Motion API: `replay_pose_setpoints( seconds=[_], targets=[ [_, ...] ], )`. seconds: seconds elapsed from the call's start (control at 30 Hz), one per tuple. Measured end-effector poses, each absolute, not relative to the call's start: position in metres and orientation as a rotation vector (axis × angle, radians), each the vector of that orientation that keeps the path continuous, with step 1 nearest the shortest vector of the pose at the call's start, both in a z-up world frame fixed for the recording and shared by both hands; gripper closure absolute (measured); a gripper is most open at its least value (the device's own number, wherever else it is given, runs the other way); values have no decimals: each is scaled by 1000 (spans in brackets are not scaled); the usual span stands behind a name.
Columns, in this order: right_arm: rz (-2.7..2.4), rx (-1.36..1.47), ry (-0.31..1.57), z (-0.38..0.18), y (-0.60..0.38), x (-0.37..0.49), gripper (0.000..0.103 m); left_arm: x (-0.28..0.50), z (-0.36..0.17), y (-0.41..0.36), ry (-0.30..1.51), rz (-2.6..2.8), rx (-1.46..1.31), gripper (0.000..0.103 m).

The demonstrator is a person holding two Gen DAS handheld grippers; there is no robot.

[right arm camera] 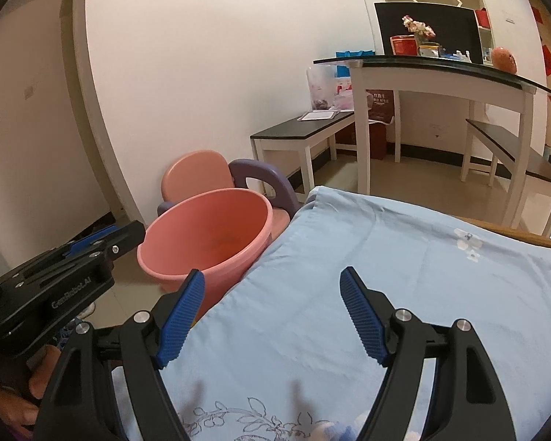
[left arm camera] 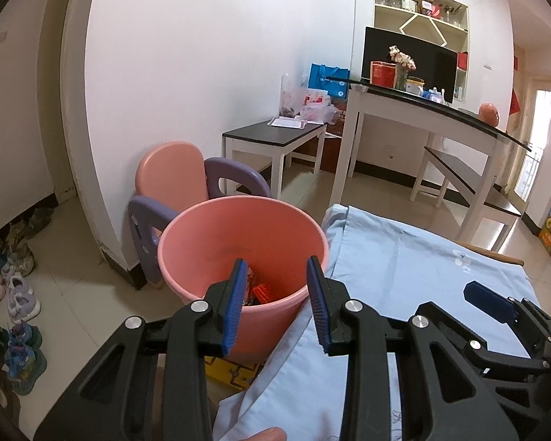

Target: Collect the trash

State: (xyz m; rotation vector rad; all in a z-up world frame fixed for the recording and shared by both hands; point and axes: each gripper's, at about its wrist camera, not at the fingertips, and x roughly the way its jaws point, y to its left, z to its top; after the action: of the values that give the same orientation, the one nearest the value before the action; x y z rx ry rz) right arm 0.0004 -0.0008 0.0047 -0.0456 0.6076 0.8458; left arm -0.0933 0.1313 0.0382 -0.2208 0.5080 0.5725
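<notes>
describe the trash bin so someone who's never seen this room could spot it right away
Start at the table draped in a light blue cloth. The bin is the pink plastic bucket on the floor against the cloth's left edge, in front of a small pink and purple child's chair. Unlike the chair, it is round, open-topped, with colourful scraps in the bottom.

Your left gripper (left arm camera: 277, 305) hangs over the near rim of the pink bucket (left arm camera: 238, 228), jaws apart, nothing between the blue pads (left arm camera: 235, 305). Inside the bucket — orange and dark scraps (left arm camera: 260, 290) at the bottom. The bucket stands on the floor, touching the edge of the light-blue cloth (left arm camera: 404, 257). Behind it, a pink and purple child's chair (left arm camera: 172, 180) against the wall. Your right gripper (left arm camera: 496, 303) shows low at the right, over the cloth. Shoes (left arm camera: 18, 286) line the floor at left.
</notes>
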Motion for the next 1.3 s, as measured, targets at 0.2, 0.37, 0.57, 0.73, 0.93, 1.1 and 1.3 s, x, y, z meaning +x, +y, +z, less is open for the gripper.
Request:
replay_pose_setpoints(
  seconds=[0.2,0.37,0.57,0.73,0.93,1.1,1.3],
  targets=[
    [840,-36,606,5,-7,-3,28,-95,39,124,505,566,-210,69],
    [834,-29,602,5,-10,-5,28,-95,38,121,503,562,-201,69],
    [832,-27,600,6,-11,-5,28,-94,38,117,505,558,-194,69],
    [830,-23,598,7,-16,-7,28,-95,38,115,505,554,-194,69],
    [829,-22,604,7,-16,-7,28,-94,37,111,508,551,-189,69],
    [825,-16,611,7,-17,-6,28,-93,37,110,510,550,-189,69],
    [826,-17,615,6,-18,-6,28,-92,36,110,512,547,-186,69]
  ],
)
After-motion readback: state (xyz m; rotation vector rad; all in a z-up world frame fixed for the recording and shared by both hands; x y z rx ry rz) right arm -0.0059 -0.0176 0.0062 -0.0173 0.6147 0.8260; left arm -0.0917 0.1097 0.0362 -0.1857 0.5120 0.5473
